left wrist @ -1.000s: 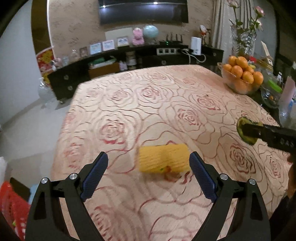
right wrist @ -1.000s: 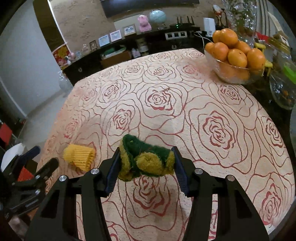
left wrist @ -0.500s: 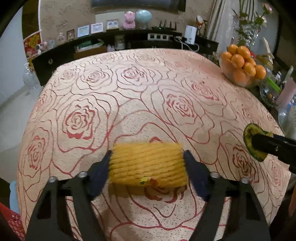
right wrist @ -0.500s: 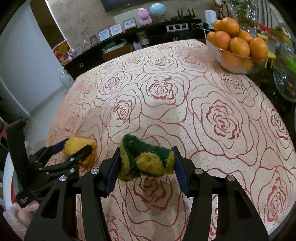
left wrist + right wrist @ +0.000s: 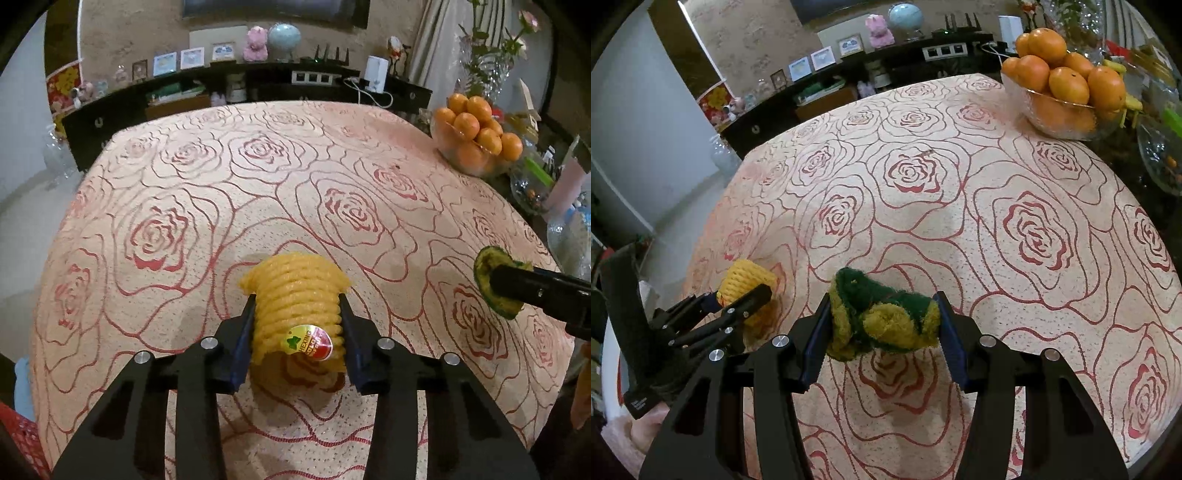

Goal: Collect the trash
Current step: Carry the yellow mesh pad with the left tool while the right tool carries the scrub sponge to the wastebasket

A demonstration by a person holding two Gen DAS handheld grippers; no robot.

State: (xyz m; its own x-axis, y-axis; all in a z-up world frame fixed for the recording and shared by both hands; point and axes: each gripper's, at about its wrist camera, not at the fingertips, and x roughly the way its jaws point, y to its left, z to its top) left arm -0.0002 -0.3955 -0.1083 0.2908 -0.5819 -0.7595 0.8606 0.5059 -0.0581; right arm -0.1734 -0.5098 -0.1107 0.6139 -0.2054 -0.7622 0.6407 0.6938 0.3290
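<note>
A yellow foam fruit net (image 5: 295, 302) with a red and green sticker lies on the rose-patterned tablecloth (image 5: 258, 192). My left gripper (image 5: 297, 325) is closing on it, both pads pressing its sides and squeezing it narrow. From the right wrist view, the same net (image 5: 748, 282) shows at the left with the left gripper (image 5: 738, 299) around it. My right gripper (image 5: 882, 317) is shut on a crumpled green and yellow scouring sponge (image 5: 882, 314), held above the cloth. That sponge (image 5: 496, 288) also appears at the right in the left wrist view.
A glass bowl of oranges (image 5: 1063, 92) stands at the table's far right, with bottles and glassware (image 5: 532, 184) beside it. A dark sideboard (image 5: 240, 88) with frames and ornaments runs behind the table. A red basket edge (image 5: 22, 439) shows at the lower left.
The left gripper came down and forward around the yellow net, then closed from wide open until its pads squeezed the net. The right gripper kept still with the sponge.
</note>
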